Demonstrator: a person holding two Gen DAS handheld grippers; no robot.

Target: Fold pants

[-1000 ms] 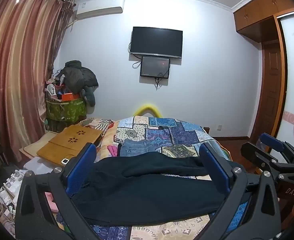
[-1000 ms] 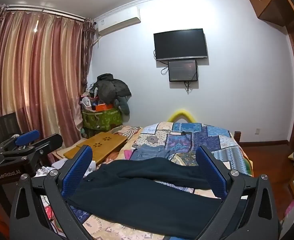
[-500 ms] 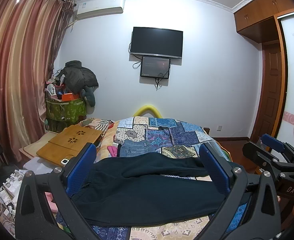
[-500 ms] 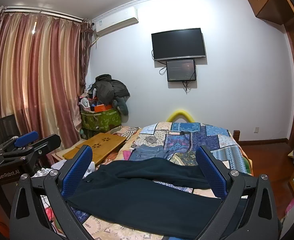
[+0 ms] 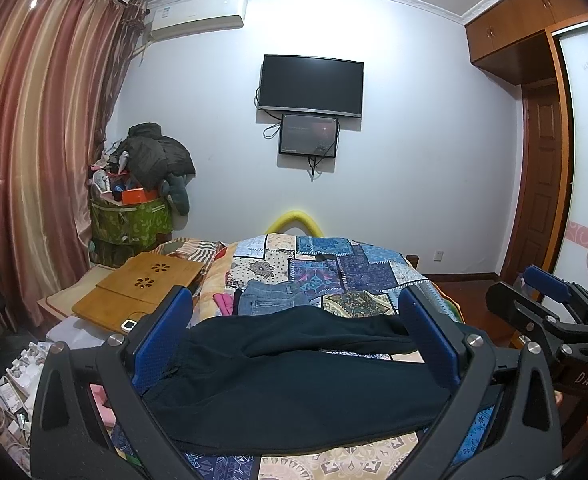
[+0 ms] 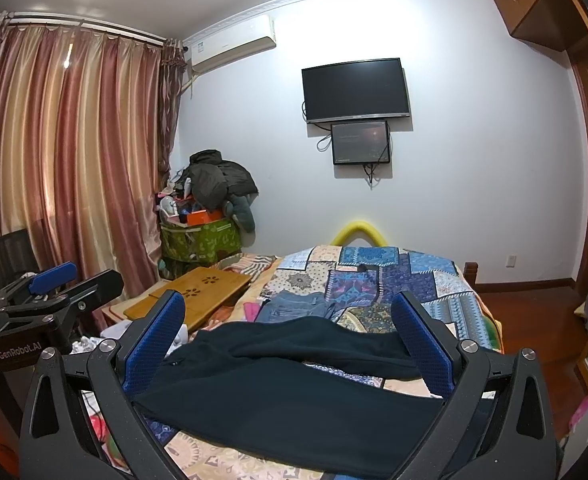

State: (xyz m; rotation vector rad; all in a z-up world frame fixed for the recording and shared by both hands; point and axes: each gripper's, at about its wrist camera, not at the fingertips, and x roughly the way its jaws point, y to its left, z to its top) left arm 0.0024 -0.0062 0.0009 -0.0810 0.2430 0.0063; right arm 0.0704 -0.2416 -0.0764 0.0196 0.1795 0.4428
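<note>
Dark navy pants (image 5: 294, 380) lie across the near end of the patchwork bed, waist at the left, legs running right and apart at the ends. The same pants (image 6: 294, 384) fill the lower middle of the right wrist view. My left gripper (image 5: 294, 336) hovers above them, open wide, blue pads empty. My right gripper (image 6: 290, 338) is likewise open and empty over the pants. The right gripper (image 5: 550, 320) shows at the right edge of the left wrist view, and the left gripper (image 6: 50, 292) shows at the left edge of the right wrist view.
Folded jeans (image 5: 272, 300) and a pink item (image 5: 224, 304) lie farther up the patchwork quilt (image 5: 334, 264). A wooden lap desk (image 5: 142, 288) sits at the bed's left. A green bin piled with clothes (image 5: 134, 220) stands by the curtain. A TV (image 5: 310, 84) hangs on the far wall.
Both views have shifted only slightly; the pants and both open grippers stay as they were.
</note>
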